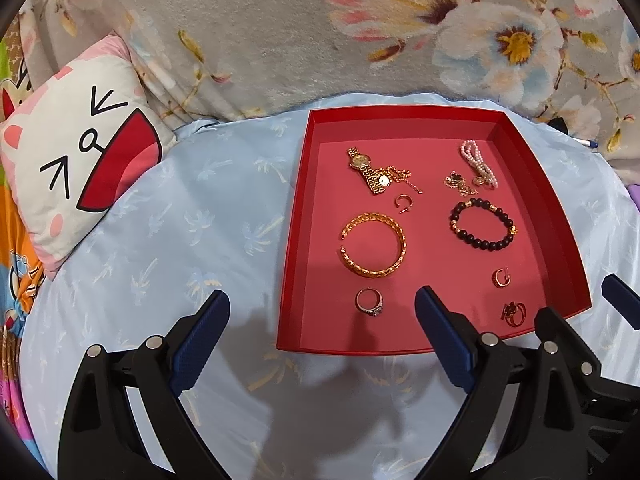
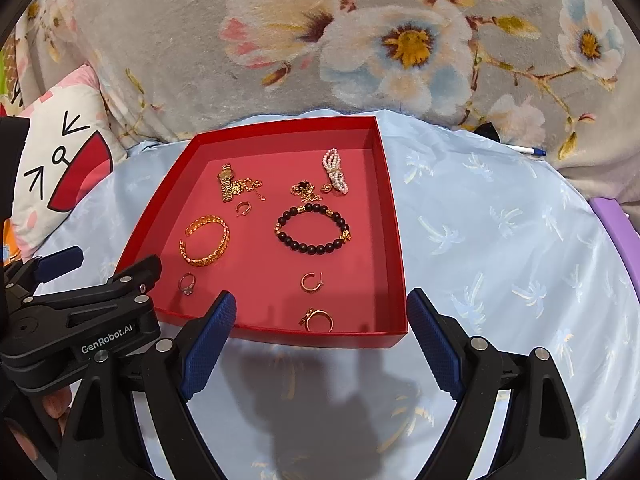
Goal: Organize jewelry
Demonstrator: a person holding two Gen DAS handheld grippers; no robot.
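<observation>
A red tray (image 1: 296, 216) (image 2: 394, 240) lies on a light blue bedspread. In it are a gold watch (image 1: 366, 170) (image 2: 227, 184), a pearl bracelet (image 1: 478, 158) (image 2: 335, 172), a gold bangle (image 1: 374, 245) (image 2: 205, 241), a black bead bracelet (image 1: 482, 224) (image 2: 314, 229), small hoop earrings (image 1: 403, 203) (image 2: 312, 282) and rings (image 1: 370, 302) (image 2: 318, 320). My left gripper (image 1: 322, 322) is open and empty at the tray's near left edge. My right gripper (image 2: 322, 320) is open and empty above the tray's near edge.
A cat-face pillow (image 1: 76, 168) (image 2: 56, 168) lies to the left. A grey floral blanket (image 1: 280, 32) (image 2: 360, 40) rises behind the tray. A pen (image 2: 528, 150) and a purple object (image 2: 616, 224) lie to the right. The left gripper shows in the right wrist view (image 2: 80, 312).
</observation>
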